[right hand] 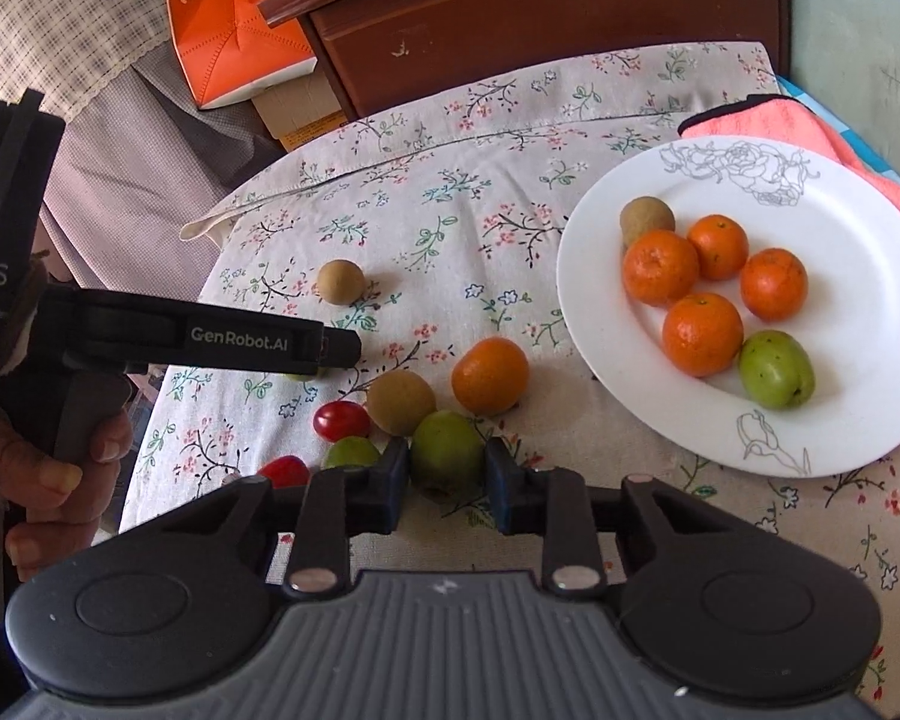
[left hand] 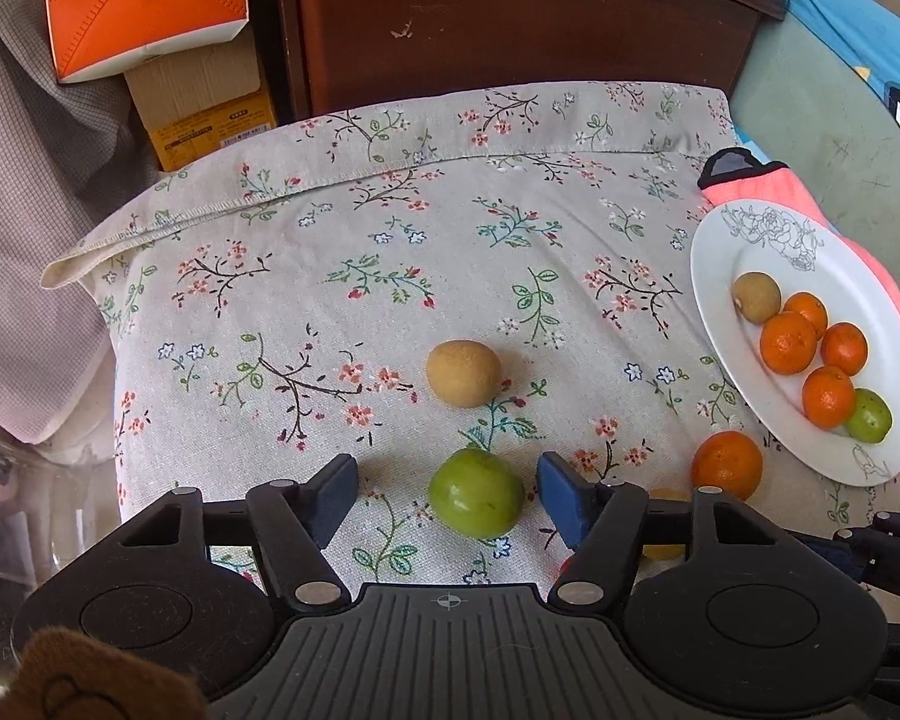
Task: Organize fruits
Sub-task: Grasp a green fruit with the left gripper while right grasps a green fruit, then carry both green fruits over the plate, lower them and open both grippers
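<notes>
A white plate (right hand: 858, 276) at the right holds several oranges, a brown fruit (right hand: 646, 219) and a green fruit (right hand: 777, 369). My right gripper (right hand: 447, 474) is shut on a green fruit (right hand: 447, 450) just above the floral cloth. Beside it lie an orange (right hand: 489, 375), a brown fruit (right hand: 401, 402), a red tomato (right hand: 341, 420), another green fruit (right hand: 351, 453) and a red fruit (right hand: 283, 471). My left gripper (left hand: 447, 495) is open, its fingers on either side of a green fruit (left hand: 476, 492), not touching. A brown fruit (left hand: 463, 373) lies beyond it. The plate also shows in the left wrist view (left hand: 720, 276).
The floral cloth (left hand: 390, 240) covers the table. A pink towel (right hand: 810, 126) lies behind the plate. A dark wooden cabinet (left hand: 510, 18) and an orange box (left hand: 144, 0) stand at the back. An orange (left hand: 727, 465) lies near the plate's edge.
</notes>
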The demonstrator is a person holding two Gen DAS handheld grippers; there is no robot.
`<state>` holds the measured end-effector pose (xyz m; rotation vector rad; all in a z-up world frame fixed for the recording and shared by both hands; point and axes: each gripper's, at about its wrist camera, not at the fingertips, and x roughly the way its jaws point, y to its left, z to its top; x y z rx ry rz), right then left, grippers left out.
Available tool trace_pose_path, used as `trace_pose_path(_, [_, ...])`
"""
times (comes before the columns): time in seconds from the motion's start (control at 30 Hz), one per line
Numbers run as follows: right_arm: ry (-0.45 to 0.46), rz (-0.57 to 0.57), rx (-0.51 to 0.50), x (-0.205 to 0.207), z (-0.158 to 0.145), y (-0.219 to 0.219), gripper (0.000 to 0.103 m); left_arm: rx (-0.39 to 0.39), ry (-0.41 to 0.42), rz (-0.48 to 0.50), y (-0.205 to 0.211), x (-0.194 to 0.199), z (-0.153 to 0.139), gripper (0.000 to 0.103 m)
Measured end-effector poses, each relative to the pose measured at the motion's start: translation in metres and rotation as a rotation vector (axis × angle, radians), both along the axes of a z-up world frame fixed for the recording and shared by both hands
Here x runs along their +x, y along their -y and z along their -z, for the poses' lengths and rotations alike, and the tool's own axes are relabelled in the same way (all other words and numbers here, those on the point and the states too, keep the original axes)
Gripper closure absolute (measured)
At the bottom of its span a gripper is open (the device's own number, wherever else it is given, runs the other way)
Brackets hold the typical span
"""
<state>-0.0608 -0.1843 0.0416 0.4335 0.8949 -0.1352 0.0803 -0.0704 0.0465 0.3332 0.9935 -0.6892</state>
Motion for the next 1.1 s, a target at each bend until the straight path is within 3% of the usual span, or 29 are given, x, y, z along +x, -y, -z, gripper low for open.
trace_pose_path(0.13, [0.000,-0.008,-0.014,0.000,-0.001,-0.002,0.076,-0.001,0.037,0.033,0.003,-0.007,-0.001,0.062])
trace_pose_path(0.23, [0.004,-0.008,-0.015,-0.001,-0.002,-0.002,0.076,-0.016,0.035,0.034,0.002,-0.008,-0.002,0.072])
trace_pose_path(0.67, [0.058,0.039,-0.006,-0.008,-0.018,0.013,0.076,-0.138,-0.076,-0.060,-0.014,0.010,-0.013,0.073])
trace_pose_path(1.1, [0.176,0.141,-0.004,-0.024,-0.057,0.053,0.076,-0.254,-0.050,-0.024,0.013,-0.001,-0.039,0.073])
